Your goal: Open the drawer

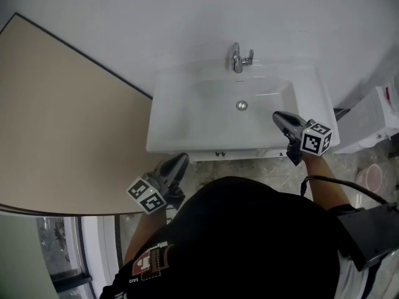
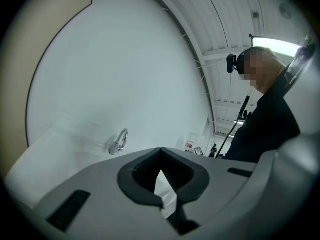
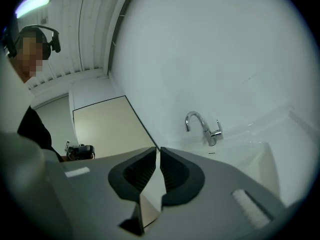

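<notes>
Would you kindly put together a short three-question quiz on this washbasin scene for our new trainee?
1. True or false: the left gripper and the right gripper both stand wide open.
2. In the head view, which gripper hovers over the sink? A) the left one B) the right one C) both
3. Which chrome fitting stands at the middle of the sink's back edge?

Key
1. False: both are shut, with nothing between the jaws.
2. B. The left one is in front of the sink, below its front edge in the picture.
3. The faucet.
</notes>
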`<action>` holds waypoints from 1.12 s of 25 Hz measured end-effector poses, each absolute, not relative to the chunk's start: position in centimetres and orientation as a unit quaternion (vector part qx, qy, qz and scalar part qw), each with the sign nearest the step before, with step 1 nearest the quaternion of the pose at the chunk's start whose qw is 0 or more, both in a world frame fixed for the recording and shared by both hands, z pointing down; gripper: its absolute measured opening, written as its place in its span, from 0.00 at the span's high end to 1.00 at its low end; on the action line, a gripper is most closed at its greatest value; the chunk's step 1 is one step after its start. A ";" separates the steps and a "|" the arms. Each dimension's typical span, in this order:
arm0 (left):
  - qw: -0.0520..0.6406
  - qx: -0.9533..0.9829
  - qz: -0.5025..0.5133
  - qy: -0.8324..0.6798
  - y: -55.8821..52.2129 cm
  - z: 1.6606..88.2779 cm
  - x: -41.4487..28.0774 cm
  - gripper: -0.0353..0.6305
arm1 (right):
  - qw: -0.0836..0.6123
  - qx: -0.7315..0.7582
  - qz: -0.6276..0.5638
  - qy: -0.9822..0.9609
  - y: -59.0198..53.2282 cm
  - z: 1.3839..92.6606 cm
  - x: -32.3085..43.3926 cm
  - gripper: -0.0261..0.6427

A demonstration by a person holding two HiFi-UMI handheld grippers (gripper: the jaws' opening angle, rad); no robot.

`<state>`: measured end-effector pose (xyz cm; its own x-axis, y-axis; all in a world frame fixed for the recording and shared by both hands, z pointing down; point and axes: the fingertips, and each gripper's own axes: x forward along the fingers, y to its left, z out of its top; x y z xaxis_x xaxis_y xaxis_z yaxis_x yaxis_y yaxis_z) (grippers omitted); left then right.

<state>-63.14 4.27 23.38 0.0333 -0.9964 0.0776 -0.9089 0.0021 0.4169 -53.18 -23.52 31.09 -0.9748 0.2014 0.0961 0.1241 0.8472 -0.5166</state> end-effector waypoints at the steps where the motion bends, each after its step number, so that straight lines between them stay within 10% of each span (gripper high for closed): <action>1: 0.183 0.708 -0.119 -0.672 3.7 23.6 -64.0 0.95 | 0.071 -0.069 0.263 -0.960 -23.8 31.2 -53.3 0.96; 14: 0.204 0.843 -0.084 -0.491 -1.2 23.5 -76.4 0.95 | 0.054 0.171 0.257 -0.950 -25.0 29.7 -54.8 0.96; 28: 0.280 0.886 0.019 -0.369 -7.4 32.4 -57.9 0.95 | 0.023 0.323 0.351 -0.879 -24.7 44.2 -34.7 0.95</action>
<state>-57.86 -7.42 32.42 0.7268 -0.6431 0.2412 -0.6648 -0.5704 0.4824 -34.69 -24.66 44.25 -0.7909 -0.5503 0.2677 -0.5831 0.5449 -0.6025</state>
